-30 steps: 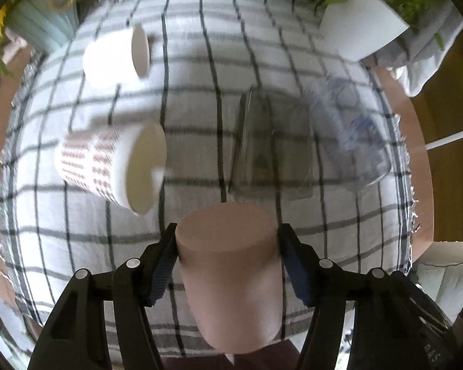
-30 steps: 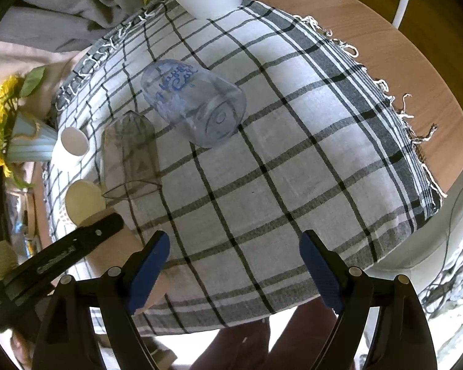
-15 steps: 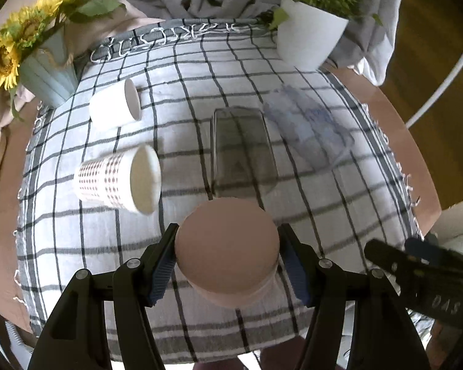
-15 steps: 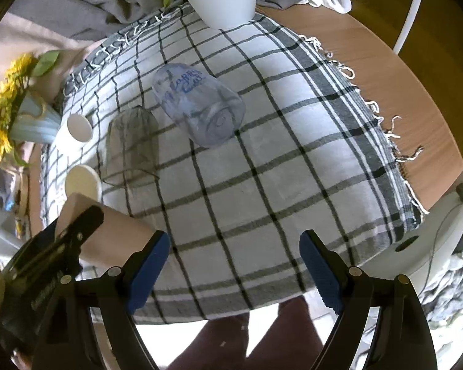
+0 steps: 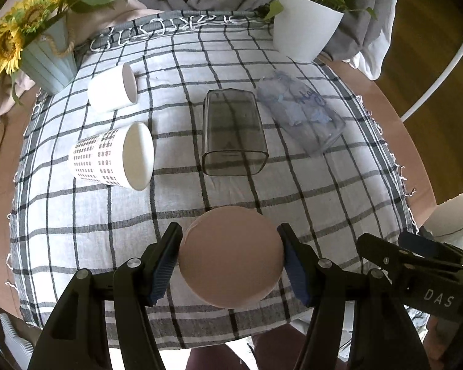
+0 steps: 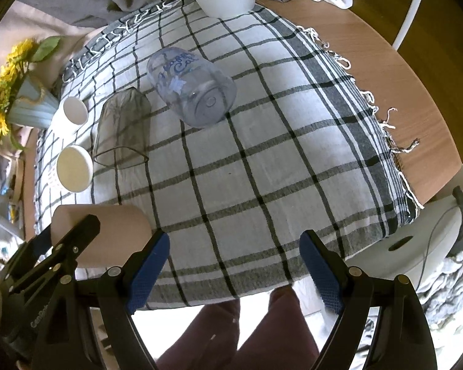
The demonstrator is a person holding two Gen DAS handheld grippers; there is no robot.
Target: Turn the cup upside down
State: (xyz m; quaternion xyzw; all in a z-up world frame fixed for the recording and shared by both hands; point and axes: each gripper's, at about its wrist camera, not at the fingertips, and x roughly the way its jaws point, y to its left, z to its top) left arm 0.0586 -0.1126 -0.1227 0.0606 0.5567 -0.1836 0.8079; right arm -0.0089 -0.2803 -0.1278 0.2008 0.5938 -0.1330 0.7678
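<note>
My left gripper point(image 5: 231, 262) is shut on a pink cup point(image 5: 231, 256). I hold it above the near edge of the checked tablecloth point(image 5: 200, 197), its flat closed base facing the camera. In the right wrist view the pink cup point(image 6: 108, 225) lies about level at the lower left, gripped by the left gripper's black fingers point(image 6: 74, 240). My right gripper point(image 6: 234, 268) is open and empty over the cloth's near edge, to the right of the cup.
On the cloth lie a dotted white cup point(image 5: 114, 157), a plain white cup point(image 5: 112, 88), a smoky square glass point(image 5: 231, 132) and a clear printed glass point(image 5: 302, 114), all on their sides. A sunflower vase point(image 5: 46, 58) and a white plant pot point(image 5: 302, 30) stand at the back.
My left gripper has lifted and turned the pink cup, so its side is out of view and its round base faces the camera. The right gripper has pulled back slightly, still open.
</note>
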